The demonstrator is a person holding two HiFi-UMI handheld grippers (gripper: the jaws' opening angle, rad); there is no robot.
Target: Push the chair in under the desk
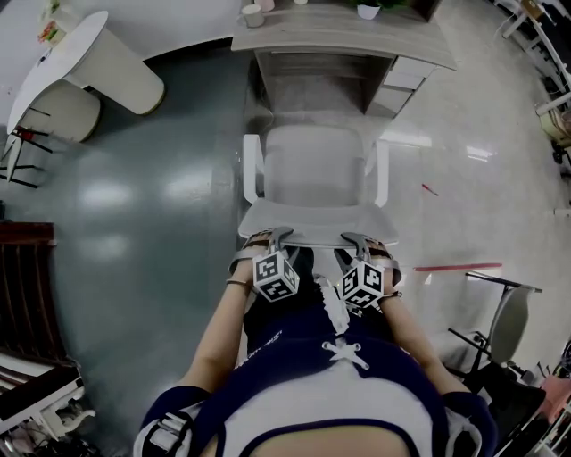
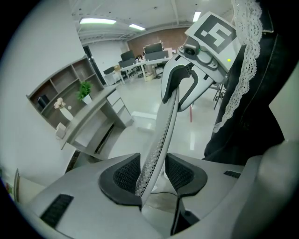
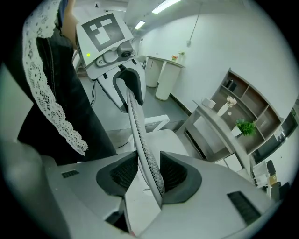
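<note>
At the centre of the head view stands the white chair [image 1: 312, 170], its seat facing the grey desk [image 1: 343, 40] at the top of the frame. The seat's front edge lies just short of the desk's knee opening, so the chair is not yet under the desktop. Its two white armrests [image 1: 252, 168] run up either side of the seat. Along the lower edge of the chair, the top rim of the backrest [image 1: 312, 228] crosses the frame, and both grippers sit on it side by side. The left gripper [image 1: 277, 236] straddles the rim left of centre. In the left gripper view the perforated rim runs up between its two dark pads, which are closed against it. The right gripper [image 1: 357, 239] holds the rim right of centre. In the right gripper view the same rim fills the gap between its pads, clamped the same way. On the desk, a small cup [image 1: 252, 15] stands near the upper left corner of the desktop. A round white table [image 1: 62, 62] occupies the upper left of the head view, well apart from the chair. A red strip [image 1: 457, 267] lies on the pale floor at the right.
</note>
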